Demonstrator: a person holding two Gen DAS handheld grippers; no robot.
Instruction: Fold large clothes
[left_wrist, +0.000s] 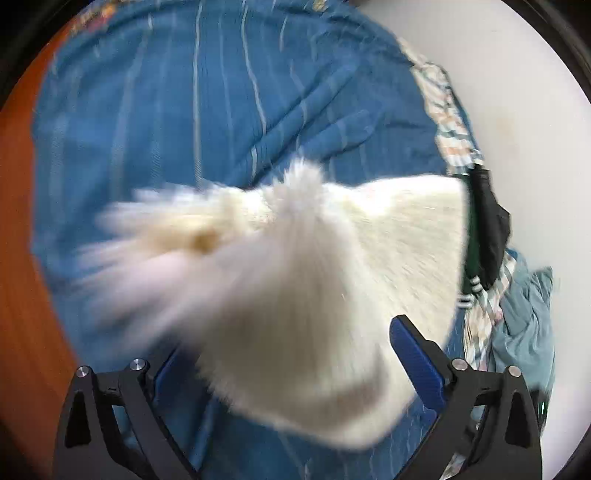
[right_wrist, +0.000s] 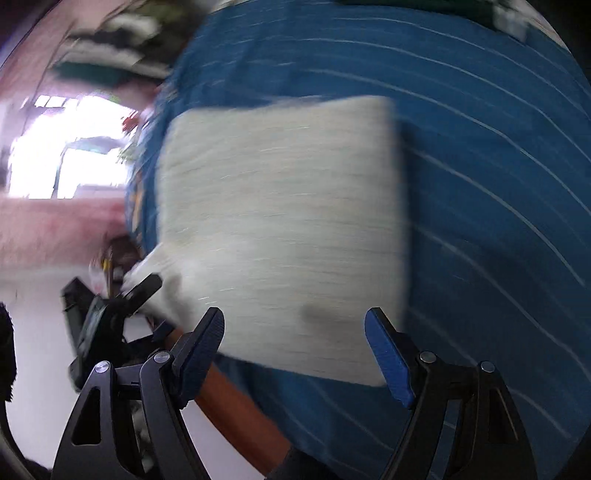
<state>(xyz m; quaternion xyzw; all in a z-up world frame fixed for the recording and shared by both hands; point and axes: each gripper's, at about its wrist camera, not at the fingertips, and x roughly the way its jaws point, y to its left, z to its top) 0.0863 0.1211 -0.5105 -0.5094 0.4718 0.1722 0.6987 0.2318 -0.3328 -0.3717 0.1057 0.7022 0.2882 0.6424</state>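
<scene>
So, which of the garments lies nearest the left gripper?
The white fluffy garment, right before the left gripper; the black one and light blue one lie aside.

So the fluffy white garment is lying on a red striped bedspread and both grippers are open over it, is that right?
Not quite: the bedspread is blue with thin pale stripes, not red, as the right wrist view shows. The rest holds: the fluffy white garment lies on it, and the left gripper and right gripper both stand open over it.

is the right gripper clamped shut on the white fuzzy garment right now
No. In the right wrist view the right gripper stands with its blue pads wide apart, and the white fuzzy garment lies loose on the blue striped cloth.
</scene>
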